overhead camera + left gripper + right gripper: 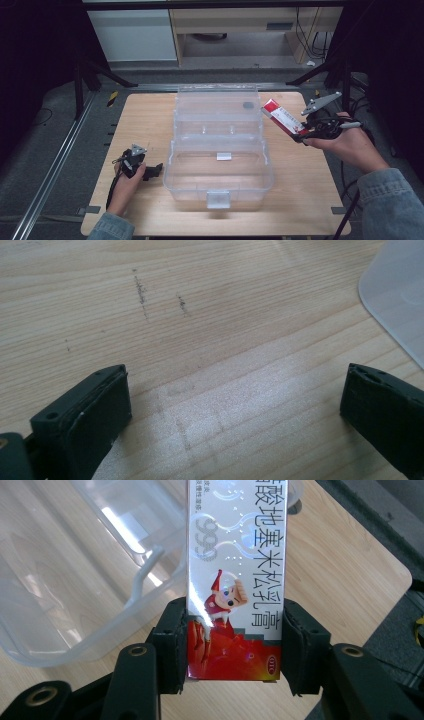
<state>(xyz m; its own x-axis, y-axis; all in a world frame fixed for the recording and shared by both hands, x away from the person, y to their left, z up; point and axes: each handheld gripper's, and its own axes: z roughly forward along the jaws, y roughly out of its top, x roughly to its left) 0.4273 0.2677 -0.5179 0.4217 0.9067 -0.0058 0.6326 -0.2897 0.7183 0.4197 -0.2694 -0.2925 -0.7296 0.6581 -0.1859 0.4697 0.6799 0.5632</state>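
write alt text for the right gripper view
The right gripper clamps a red and white carton printed with Chinese text and a cartoon figure between its two black jaws, held above the wooden table. To its left sits an open clear plastic storage box.

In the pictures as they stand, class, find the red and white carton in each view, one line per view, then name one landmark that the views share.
High view: the red and white carton is right of centre, clamped in the right gripper beside the box.
Left gripper view: not in it.
Right gripper view: the carton stands in the centre between the jaws.
Shared landmark: the clear plastic box.
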